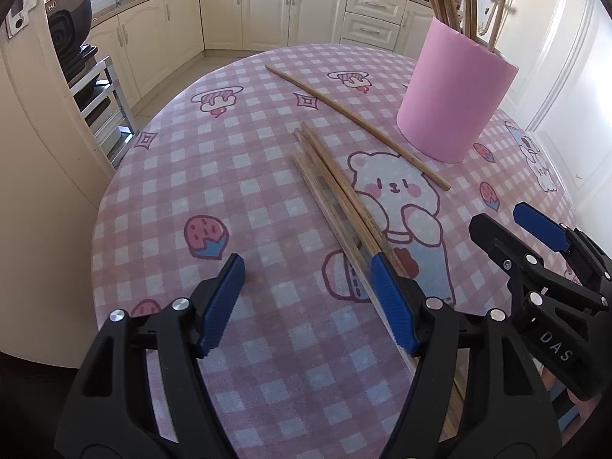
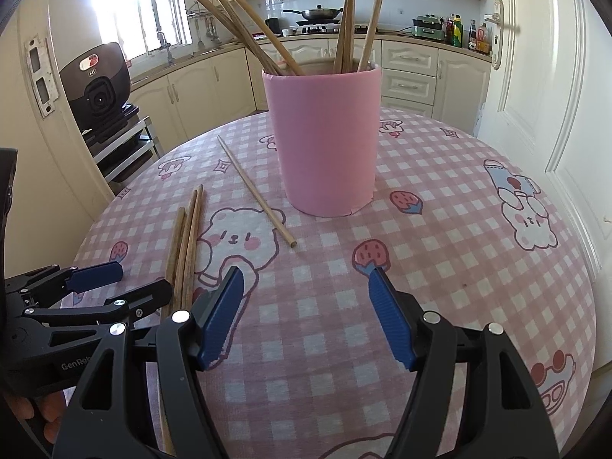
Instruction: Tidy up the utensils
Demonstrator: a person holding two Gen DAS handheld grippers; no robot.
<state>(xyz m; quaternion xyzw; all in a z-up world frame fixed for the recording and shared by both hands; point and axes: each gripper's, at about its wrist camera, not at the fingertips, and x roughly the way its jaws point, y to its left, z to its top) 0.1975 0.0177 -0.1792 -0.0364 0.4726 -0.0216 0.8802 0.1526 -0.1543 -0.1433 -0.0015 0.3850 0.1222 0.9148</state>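
Observation:
A pink cylindrical holder (image 1: 455, 95) (image 2: 325, 137) stands on the table with several wooden chopsticks (image 2: 248, 11) sticking out of it. One loose chopstick (image 1: 359, 122) (image 2: 256, 191) lies slanted beside the holder. A small bundle of chopsticks (image 1: 329, 179) (image 2: 187, 241) lies nearer me. Its near end runs under the right finger of my left gripper (image 1: 308, 267), which is open and holds nothing. My right gripper (image 2: 306, 273) is open too, over bare cloth in front of the holder. Each gripper shows in the other's view: the right gripper (image 1: 497, 216) and the left gripper (image 2: 139, 279).
The round table wears a pink check cloth (image 1: 229, 176) (image 2: 440, 267) with cartoon prints. A black appliance (image 2: 97, 84) sits on a metal rack off the table's left edge. Cream kitchen cabinets (image 1: 267, 11) line the back, and a white door (image 2: 543, 76) stands at the right.

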